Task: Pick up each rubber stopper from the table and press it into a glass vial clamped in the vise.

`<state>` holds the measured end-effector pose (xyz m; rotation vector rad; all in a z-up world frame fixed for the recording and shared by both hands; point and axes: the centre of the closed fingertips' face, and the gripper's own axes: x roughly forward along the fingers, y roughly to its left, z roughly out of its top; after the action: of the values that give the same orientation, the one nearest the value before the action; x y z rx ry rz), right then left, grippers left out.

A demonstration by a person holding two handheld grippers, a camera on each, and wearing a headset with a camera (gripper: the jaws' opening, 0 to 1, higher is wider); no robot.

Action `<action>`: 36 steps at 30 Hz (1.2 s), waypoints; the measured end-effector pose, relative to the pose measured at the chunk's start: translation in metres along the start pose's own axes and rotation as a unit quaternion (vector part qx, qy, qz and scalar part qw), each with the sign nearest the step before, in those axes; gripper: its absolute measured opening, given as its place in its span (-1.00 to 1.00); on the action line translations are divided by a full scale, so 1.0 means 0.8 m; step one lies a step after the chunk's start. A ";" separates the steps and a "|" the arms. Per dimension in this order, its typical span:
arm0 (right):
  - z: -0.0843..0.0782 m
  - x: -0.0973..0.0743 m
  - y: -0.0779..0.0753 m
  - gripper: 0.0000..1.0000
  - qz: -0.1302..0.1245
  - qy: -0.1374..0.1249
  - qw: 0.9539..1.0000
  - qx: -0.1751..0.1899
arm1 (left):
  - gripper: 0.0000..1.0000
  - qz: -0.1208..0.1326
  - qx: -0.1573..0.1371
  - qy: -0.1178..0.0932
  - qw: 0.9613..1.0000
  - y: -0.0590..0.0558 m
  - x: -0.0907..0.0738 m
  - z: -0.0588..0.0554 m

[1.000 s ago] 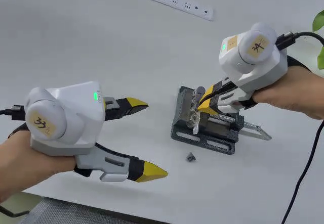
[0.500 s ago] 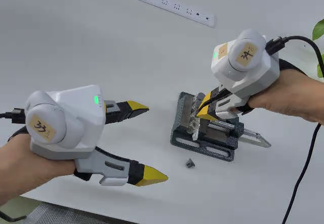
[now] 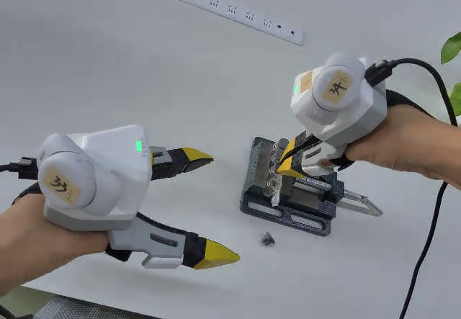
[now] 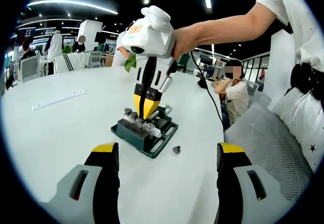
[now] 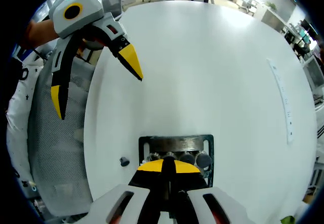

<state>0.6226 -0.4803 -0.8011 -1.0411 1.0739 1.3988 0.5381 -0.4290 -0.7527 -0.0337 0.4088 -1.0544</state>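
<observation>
A dark vise (image 3: 289, 205) stands on the white table and clamps a row of glass vials (image 3: 274, 179). In the right gripper view, grey stoppers (image 5: 202, 159) cap vials beside my own tips. My right gripper (image 3: 287, 163) is shut, with its yellow tips pressed down onto the vial row (image 4: 147, 124); nothing shows between the jaws. One loose grey rubber stopper (image 3: 267, 239) lies on the table just in front of the vise (image 4: 144, 133). My left gripper (image 3: 216, 205) hovers open to the left of the vise, holding nothing. That loose stopper (image 4: 176, 149) lies ahead between its jaws.
A white power strip (image 3: 241, 13) lies at the far side of the table. A black cable (image 3: 432, 225) runs down from the right gripper, and a green leaf (image 3: 451, 47) pokes in at the right edge. The table's near edge (image 3: 86, 297) is close below the left hand.
My right gripper has come down and leftward onto the vial row in the vise. The left gripper stays open in about the same place.
</observation>
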 end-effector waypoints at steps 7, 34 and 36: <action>0.000 0.001 0.000 -0.99 0.000 0.003 1.000 -0.004 | 0.56 0.000 -0.002 0.001 1.000 0.001 0.000 -0.002; 0.000 0.004 -0.001 -1.00 -0.010 0.035 0.999 -0.021 | 0.55 -0.001 0.007 -0.001 1.000 -0.002 0.008 0.009; 0.001 0.003 0.000 -0.99 -0.012 0.035 0.999 -0.026 | 0.55 -0.003 0.010 -0.001 1.000 -0.005 0.008 0.011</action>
<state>0.6228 -0.4793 -0.8031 -1.1439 1.0764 1.3871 0.5404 -0.4380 -0.7454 -0.0180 0.3972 -1.0647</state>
